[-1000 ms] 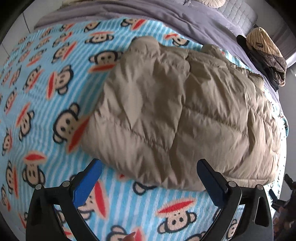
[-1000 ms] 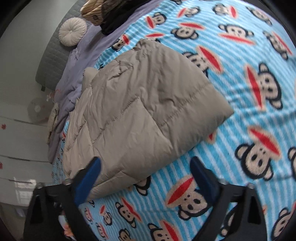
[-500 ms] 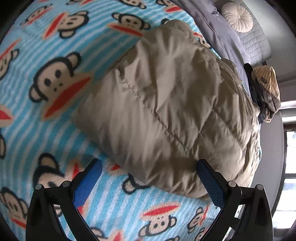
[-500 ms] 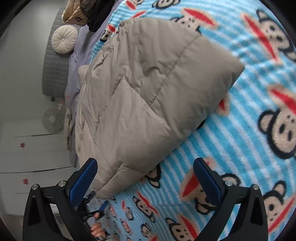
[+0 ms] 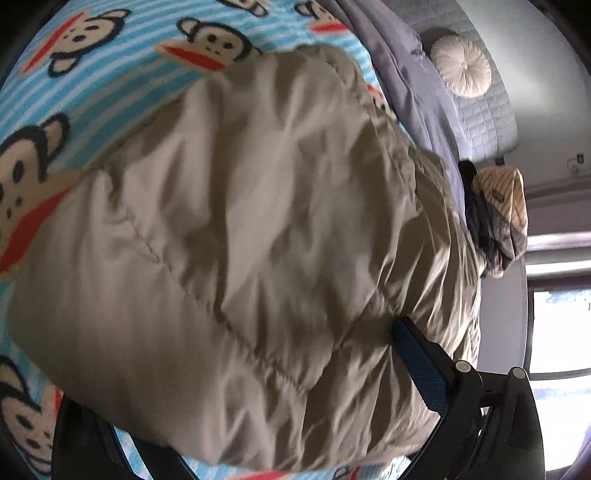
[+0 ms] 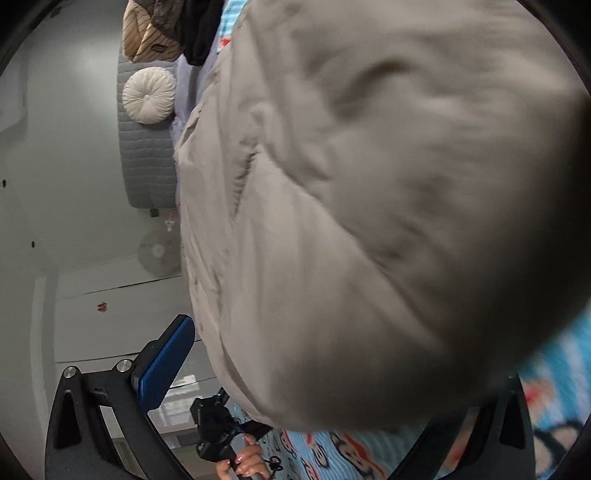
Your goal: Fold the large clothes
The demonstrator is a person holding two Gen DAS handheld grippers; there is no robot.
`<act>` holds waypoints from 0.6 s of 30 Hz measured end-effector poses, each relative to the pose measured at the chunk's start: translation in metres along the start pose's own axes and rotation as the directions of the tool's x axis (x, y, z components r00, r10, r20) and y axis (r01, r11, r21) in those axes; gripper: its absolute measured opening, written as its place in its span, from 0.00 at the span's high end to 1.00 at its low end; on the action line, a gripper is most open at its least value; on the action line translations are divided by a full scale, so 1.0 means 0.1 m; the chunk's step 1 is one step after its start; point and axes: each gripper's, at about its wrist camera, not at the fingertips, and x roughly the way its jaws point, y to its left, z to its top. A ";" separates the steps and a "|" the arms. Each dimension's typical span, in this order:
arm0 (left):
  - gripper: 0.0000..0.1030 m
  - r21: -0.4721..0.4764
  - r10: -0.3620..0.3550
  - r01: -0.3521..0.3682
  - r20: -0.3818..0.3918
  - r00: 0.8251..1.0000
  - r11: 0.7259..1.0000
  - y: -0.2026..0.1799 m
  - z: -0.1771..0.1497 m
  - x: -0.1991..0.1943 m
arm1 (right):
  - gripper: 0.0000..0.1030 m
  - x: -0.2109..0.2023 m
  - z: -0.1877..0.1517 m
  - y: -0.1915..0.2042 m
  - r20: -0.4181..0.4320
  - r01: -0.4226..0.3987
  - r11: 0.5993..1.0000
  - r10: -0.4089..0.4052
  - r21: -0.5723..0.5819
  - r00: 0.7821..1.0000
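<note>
- Left wrist view, left edge: monkey-print blanket (image 5: 110, 92), blue-striped, spread over the bed and showing around the garment on the left and along the bottom.
- Centre: beige puffer jacket (image 5: 258, 240), quilted, folded into a thick bundle, lying on the blanket and filling most of the frame.
- Lower part: left hand-held gripper (image 5: 258, 417), jaws spread wide around the jacket's near edge; one blue pad (image 5: 421, 369) presses into the fabric on the right, the other finger is hidden under the bundle.
- Right: purple-grey bedding (image 5: 417, 88), a round cream cushion (image 5: 461, 66) against a quilted grey headboard (image 5: 487, 118), and a heap of other clothes (image 5: 498, 218) at the bed's edge.
- Right wrist view, left: cushion (image 6: 149, 95), headboard (image 6: 147, 162), clothes heap (image 6: 155, 33).
- Lower left: blue pad (image 6: 166, 363) of the right hand-held gripper (image 6: 325, 402), clear of the cloth; jaws wide, far finger largely covered.
- Centre to right: jacket (image 6: 369, 221), blurred, very close to the lens.
- Bottom: person's hand (image 6: 243, 465) gripping a dark handle; blanket (image 6: 554, 369) beyond.
</note>
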 end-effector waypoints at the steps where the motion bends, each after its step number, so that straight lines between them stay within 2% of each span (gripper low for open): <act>1: 0.26 0.001 0.000 0.000 0.017 1.000 1.000 -0.01 0.02 -0.01 | 0.00 0.03 0.01 0.00 0.009 0.001 1.000 -0.001 0.010 1.000; 2: 0.49 0.002 -0.001 0.001 0.022 1.000 1.000 -0.01 0.04 -0.02 | 0.00 0.04 0.01 -0.02 0.018 0.000 1.000 0.000 0.021 1.000; 3: 0.66 -0.001 -0.016 0.016 0.023 1.000 1.000 -0.02 0.06 -0.02 | 0.00 0.03 0.01 -0.03 0.030 -0.005 0.999 0.004 0.040 1.000; 4: 0.72 -0.002 -0.040 0.040 0.025 0.999 0.999 -0.03 0.06 -0.05 | 0.07 0.02 0.00 -0.04 0.040 -0.016 0.998 0.014 0.057 0.999; 5: 0.77 0.015 -0.051 0.050 0.032 0.998 0.999 -0.08 0.06 -0.10 | 0.20 0.00 0.00 -0.05 0.045 -0.022 0.997 0.019 0.071 0.999; 6: 0.81 0.038 -0.055 0.054 0.037 0.998 0.998 -0.12 0.06 -0.14 | 0.55 -0.01 0.00 -0.08 0.044 -0.018 0.996 0.014 0.088 0.999; 7: 0.81 0.058 -0.062 0.060 0.039 0.997 0.997 -0.14 0.04 -0.20 | 0.64 -0.02 -0.01 -0.09 0.041 -0.025 0.995 0.021 0.098 0.999; 10: 0.82 0.124 -0.090 0.084 0.048 0.995 0.989 -0.29 0.00 -0.42 | 0.77 -0.09 -0.04 0.00 0.043 -0.041 0.997 0.039 0.060 0.998; 16: 0.82 0.189 -0.118 0.112 0.024 0.993 0.976 -0.29 -0.19 -0.86 | 0.79 -0.35 -0.23 0.18 -0.002 -0.075 0.997 0.075 -0.001 0.997; 18: 0.82 0.196 -0.121 0.118 0.003 0.993 0.973 -0.25 -0.30 -0.97 | 0.79 -0.47 -0.35 0.21 -0.025 -0.059 0.998 0.058 -0.032 0.998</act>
